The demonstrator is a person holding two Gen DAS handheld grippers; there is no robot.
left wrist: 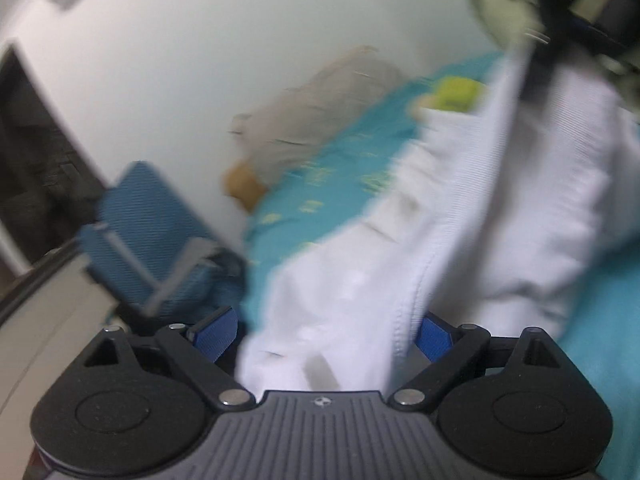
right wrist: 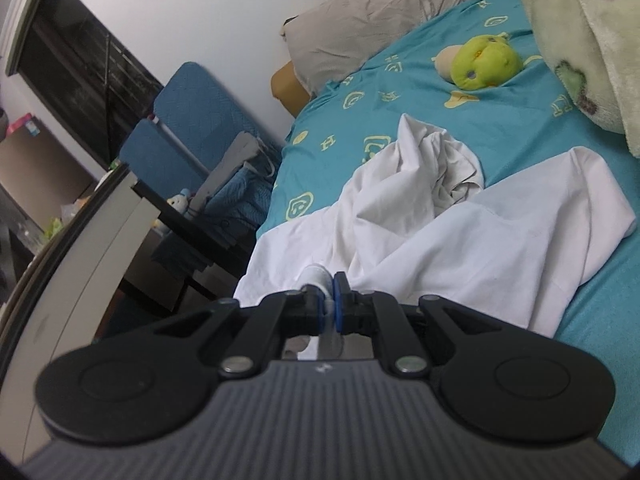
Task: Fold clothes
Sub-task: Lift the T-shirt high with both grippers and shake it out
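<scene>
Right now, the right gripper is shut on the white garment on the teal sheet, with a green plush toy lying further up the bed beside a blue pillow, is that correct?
Nearly: the pillow is grey, not blue, as the right wrist view shows. The right gripper is indeed shut on the white garment, with the green plush toy further up the teal sheet.

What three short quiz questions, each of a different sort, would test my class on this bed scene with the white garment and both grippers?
1. True or false: the right gripper is shut on the white garment.
2. The left gripper is: A open, B shut.
3. Which toy lies on the teal sheet?

Key: 1 true. 2 A; cloth lies between its jaws, unpinched. 3 the green plush toy.
</scene>
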